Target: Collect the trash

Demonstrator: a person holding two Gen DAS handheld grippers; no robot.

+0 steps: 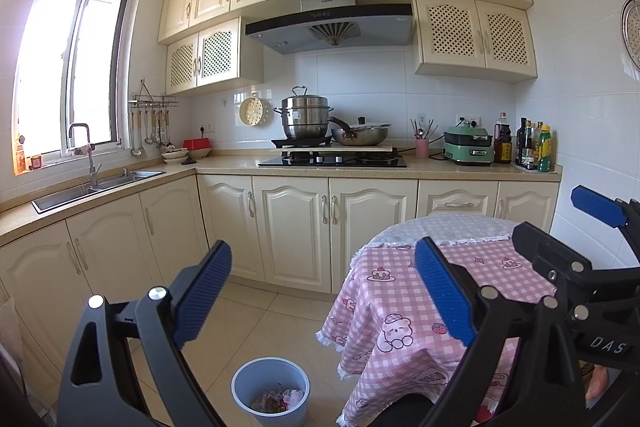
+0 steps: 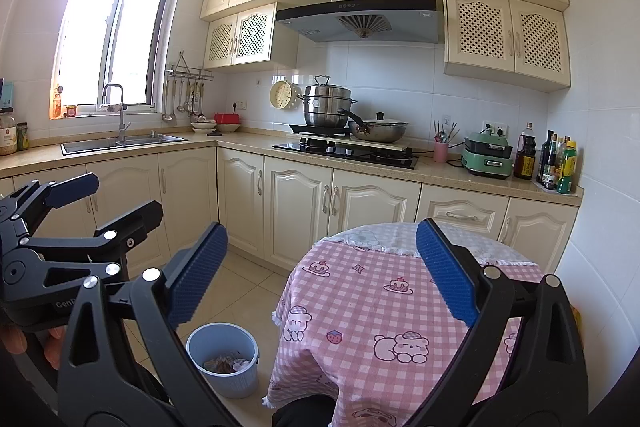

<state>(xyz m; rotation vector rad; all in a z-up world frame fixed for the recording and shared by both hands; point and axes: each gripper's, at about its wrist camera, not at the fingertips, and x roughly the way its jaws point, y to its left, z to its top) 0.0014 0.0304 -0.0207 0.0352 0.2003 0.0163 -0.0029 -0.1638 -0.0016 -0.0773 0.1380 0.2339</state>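
- Trash (image 2: 228, 364) lies in the bin (image 2: 224, 337) on the floor, just beside the round surface (image 2: 360, 307), probably so scraps drop straight in.
- Left gripper (image 1: 324, 293) and right gripper (image 2: 322, 277): jaws spread wide, holding nothing, raised side by side.
- The cloth-covered surface shows no trash; collecting looks finished.

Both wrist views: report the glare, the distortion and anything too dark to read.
Left wrist view: the window is blown out white, cabinet lines bow outward, corners go black. Right wrist view: the same window glares, the counter curves, and the bin stays sharp and evenly lit.
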